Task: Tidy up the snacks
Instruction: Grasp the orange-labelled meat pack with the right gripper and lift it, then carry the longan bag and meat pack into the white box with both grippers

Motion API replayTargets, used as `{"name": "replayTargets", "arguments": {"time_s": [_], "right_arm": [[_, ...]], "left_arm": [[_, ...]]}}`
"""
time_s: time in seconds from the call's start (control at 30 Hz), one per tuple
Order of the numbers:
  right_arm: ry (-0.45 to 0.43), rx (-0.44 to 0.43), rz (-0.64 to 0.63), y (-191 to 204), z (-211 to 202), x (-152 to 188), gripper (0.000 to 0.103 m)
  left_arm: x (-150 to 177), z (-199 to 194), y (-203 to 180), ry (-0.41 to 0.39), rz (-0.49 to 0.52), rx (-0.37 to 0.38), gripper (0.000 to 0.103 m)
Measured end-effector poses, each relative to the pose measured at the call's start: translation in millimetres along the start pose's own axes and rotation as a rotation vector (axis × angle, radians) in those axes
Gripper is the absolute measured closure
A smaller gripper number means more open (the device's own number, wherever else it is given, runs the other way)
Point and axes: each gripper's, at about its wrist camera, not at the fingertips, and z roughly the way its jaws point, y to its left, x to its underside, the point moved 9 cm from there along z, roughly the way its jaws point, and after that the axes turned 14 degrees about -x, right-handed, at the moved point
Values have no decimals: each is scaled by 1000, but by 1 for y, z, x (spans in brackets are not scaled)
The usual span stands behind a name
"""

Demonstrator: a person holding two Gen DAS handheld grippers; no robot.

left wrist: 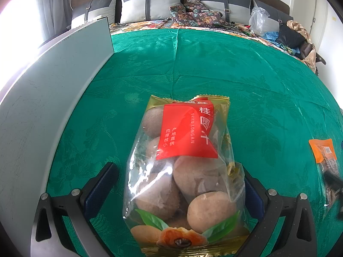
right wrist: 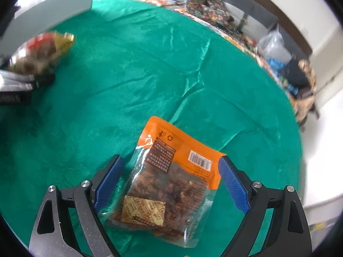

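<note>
A clear bag of dried longan [left wrist: 184, 171] with a red label and gold trim lies on the green cloth [left wrist: 214, 68], between the fingers of my left gripper [left wrist: 178, 171]. The jaws stand wide open on either side of it, a gap showing at the left pad [left wrist: 100, 188]. An orange packet of brown snack [right wrist: 169, 182] lies between the open fingers of my right gripper [right wrist: 171, 167], touching neither pad clearly. The longan bag shows blurred at the far left of the right wrist view [right wrist: 40, 51]; the orange packet shows at the right edge of the left wrist view [left wrist: 323, 152].
A grey box wall [left wrist: 53, 85] stands along the left of the cloth, also visible in the right wrist view [right wrist: 53, 2]. Behind are cushions [left wrist: 150, 2], patterned fabric [left wrist: 195, 12], a plastic bag [left wrist: 258, 19] and clothes at the far right. The cloth's edge falls off at right [right wrist: 300, 150].
</note>
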Motion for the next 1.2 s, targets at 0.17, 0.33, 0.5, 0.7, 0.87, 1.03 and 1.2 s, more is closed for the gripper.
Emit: {"name": "replayTargets", "arguments": {"time_s": [0.17,0.33,0.5,0.7,0.87,1.03,1.2], "right_arm": [[-109,-245,395,-45,-20,-3,11],[-19,-426,782,-91,-5,16,11],[107,-345,642,-63,9,16,11],[99,-113,439,-22,24,17,6],[27,-117,428,-20,25,18,5],[51,-137,380,-24,11,30,21],[26,-234,471,-20,-8,40,32]], "left_arm": [[0,0,0,0,0,0,0],[0,0,0,0,0,1,0],[0,0,0,0,0,0,0],[0,-1,0,0,0,0,0],[0,-1,-1,1,0,0,0],[7,-5,-4,14,61,32,1],[17,-21,3,54,122,99,34]]}}
